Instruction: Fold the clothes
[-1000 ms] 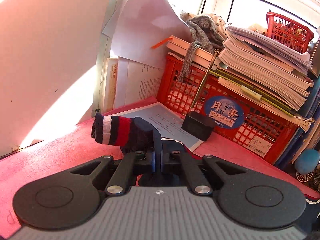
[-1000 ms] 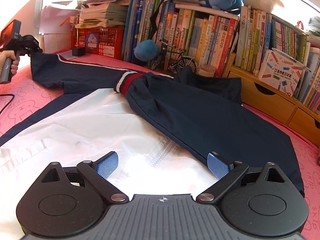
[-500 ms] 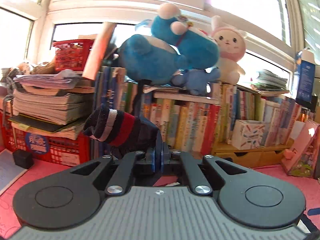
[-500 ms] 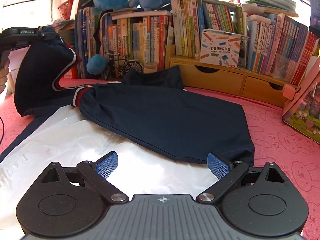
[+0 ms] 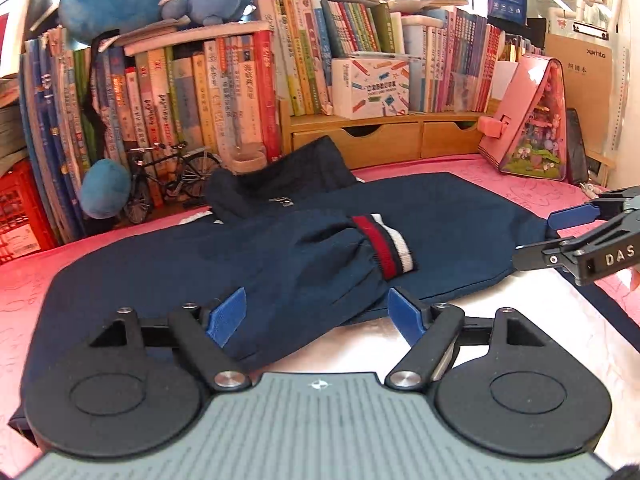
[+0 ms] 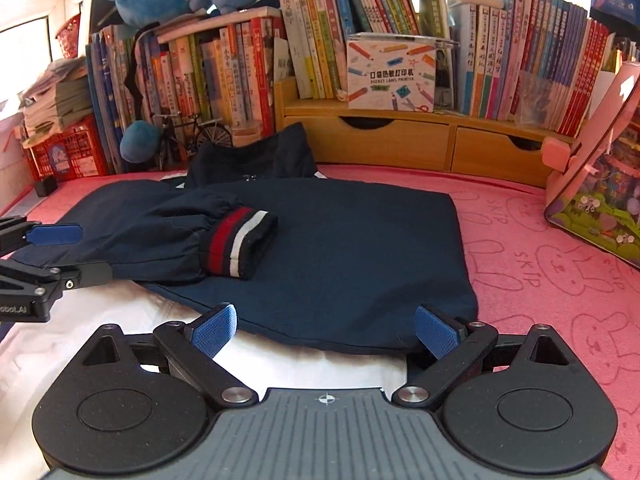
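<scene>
With its blue pads spread wide apart and gripping nothing, your left gripper hangs low over the navy sleeve, which lies folded across the body of the jacket. Your right gripper is just as wide open and empty, its pads straddling the jacket's near hem where navy cloth meets the white panel. From the right wrist view, the striped cuff of red, white and navy rests on the jacket at about 11 o'clock from the pads, and the dark collar bunches up at 12 o'clock. The jacket lies spread on a pink bunny-print cover. Beyond it stand a wooden drawer unit, rows of books, a model bicycle, and a red crate at 10 o'clock.
</scene>
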Demonstrator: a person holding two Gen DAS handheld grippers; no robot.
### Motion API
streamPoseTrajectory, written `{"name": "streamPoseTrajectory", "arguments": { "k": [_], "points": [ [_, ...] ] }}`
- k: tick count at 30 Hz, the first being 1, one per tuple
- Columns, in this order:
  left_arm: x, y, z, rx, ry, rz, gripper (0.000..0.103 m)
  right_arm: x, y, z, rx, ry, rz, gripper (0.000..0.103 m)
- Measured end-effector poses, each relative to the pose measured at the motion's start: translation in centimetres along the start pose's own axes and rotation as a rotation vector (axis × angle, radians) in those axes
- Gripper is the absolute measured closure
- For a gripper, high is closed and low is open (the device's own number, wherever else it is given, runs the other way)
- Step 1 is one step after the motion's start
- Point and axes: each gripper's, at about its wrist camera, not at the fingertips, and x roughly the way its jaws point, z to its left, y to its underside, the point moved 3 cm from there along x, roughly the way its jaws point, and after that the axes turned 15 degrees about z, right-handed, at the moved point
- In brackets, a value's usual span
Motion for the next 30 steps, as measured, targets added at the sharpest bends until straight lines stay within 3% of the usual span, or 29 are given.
{"name": "streamPoseTrajectory", "arguments": {
  "k": [3, 5, 7, 8, 9, 10, 12, 16, 22, 26, 30],
  "points": [
    [-1.6, 0.9, 3.4, -0.038, -0.117, -0.035, 0.017, 3.8, -3.3, 2.3, 0.031, -0.052, 0.025, 0.006],
    [-1.9, 1.5, 5.2, -0.08, -0.149, -0.026, 0.017, 6.2, -4.9, 2.9, 0.076, -0.067, 0.038, 0.006],
    [-2.1, 2.0, 7.0, -0.123, -0.178, -0.016, 0.017, 9.0, -6.2, 3.2, 0.16, -0.107, 0.07, 0.013],
    [-2.2, 2.3, 7.9, -0.145, -0.193, -0.011, 0.017, 9.7, -6.5, 3.1, 0.198, -0.141, 0.071, 0.021],
    [-2.3, 2.6, 8.7, -0.167, -0.207, -0.005, 0.017, 9.9, -6.7, 3.1, 0.214, -0.172, 0.061, 0.049],
    [-2.4, 2.8, 9.6, -0.188, -0.222, 0.0, 0.017, 10.1, -7.0, 3.2, 0.23, -0.201, 0.053, 0.068],
    [-2.6, 3.4, 11.4, -0.232, -0.251, 0.011, 0.017, 9.7, -7.1, 2.9, 0.25, -0.23, 0.063, 0.085],
    [-2.3, 3.0, 12.1, -0.259, -0.256, 0.004, 0.017, 6.9, -7.7, 2.0, 0.164, -0.167, 0.021, 0.088],
    [-1.4, 1.6, 10.7, -0.211, -0.249, -0.023, 0.017, 2.2, -9.3, -2.4, 0.087, 0.067, -0.009, 0.088],
    [-0.2, 1.0, 9.4, -0.176, -0.247, -0.016, 0.016, 2.6, -9.1, -5.0, 0.047, 0.174, 0.027, 0.087],
    [1.7, 1.3, 8.5, -0.141, -0.268, 0.037, 0.016, 5.0, -8.2, -5.6, 0.035, 0.203, 0.082, 0.083]
  ]
}}
